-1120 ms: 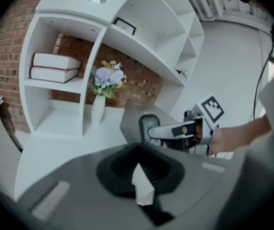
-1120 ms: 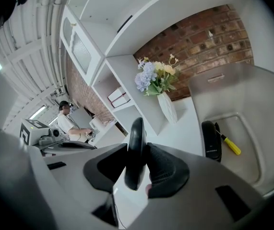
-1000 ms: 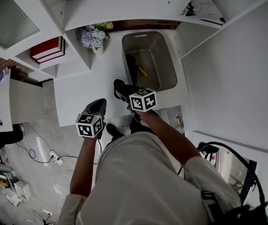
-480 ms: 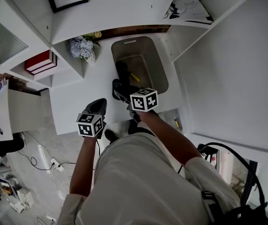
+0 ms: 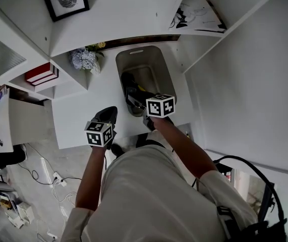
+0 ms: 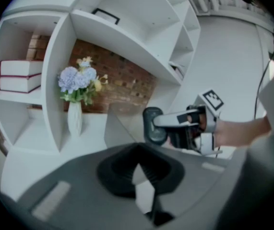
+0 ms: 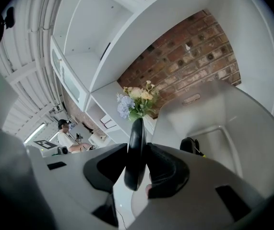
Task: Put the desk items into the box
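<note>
Right tool (image 7: 136,164): clamped on a flat black oval item (image 7: 136,138), which stands upright and edge-on between the pads.
Left tool (image 6: 137,169): its tips meet with nothing between them.
Left gripper view only: the item's broad face (image 6: 153,126), a rounded oval with an inner ring, out in front of the right tool.
Right gripper view only: the box floor, with a dark thing (image 7: 188,145) and a yellow piece beside it.
Head view only: both tools at once, the right tool (image 5: 136,101) at the near rim of the box (image 5: 155,67) and the left tool (image 5: 107,116) over the front of the bench (image 5: 78,112), apart from the box.
Edges: the box stands at the back of the bench, beside a shelf upright, with a vase of flowers (image 5: 85,58) on its left.
Open room: the bench is bare between the vase and the front edge.
Materials: smooth grey box with rounded corners, white shelves, brick wall (image 7: 189,51) behind.
</note>
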### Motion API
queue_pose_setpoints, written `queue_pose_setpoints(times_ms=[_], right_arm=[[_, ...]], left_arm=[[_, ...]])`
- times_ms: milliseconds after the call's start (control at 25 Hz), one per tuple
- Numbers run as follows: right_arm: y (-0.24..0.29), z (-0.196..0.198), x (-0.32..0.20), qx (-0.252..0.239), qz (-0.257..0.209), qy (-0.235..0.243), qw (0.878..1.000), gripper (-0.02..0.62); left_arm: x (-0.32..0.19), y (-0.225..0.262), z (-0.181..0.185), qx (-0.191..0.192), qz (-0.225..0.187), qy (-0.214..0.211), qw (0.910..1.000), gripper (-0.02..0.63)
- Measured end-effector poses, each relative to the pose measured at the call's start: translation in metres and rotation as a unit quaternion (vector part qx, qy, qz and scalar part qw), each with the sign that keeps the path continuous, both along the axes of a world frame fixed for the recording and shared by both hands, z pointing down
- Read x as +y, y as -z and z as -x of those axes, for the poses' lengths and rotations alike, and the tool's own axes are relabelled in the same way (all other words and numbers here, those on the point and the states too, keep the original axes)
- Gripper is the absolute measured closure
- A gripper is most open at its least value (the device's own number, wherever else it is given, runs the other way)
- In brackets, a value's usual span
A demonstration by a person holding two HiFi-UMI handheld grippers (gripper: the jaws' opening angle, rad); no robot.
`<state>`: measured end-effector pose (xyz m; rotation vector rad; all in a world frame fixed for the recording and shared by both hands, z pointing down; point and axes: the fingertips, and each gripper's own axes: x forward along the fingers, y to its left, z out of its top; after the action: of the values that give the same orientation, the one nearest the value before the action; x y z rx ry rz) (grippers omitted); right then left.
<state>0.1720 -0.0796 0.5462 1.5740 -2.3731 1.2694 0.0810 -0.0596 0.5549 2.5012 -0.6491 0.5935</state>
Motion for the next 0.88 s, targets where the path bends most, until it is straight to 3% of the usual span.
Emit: queue_pose_setpoints(times_ms=[320, 880], right_arm=[[-0.007, -0.030, -0.017, -0.001, 0.008, 0.007, 1.000, 0.474], [-0.060, -0.063, -0.061, -0.004, 0.071, 0.023, 0.997, 0.474]], left_arm=[[-0.012, -0.002, -0.020, -0.001, 0.000, 0.021, 0.9998, 0.603], [-0.033, -0.019, -0.025, -0.013, 0.020, 0.066, 0.9975, 0.601]])
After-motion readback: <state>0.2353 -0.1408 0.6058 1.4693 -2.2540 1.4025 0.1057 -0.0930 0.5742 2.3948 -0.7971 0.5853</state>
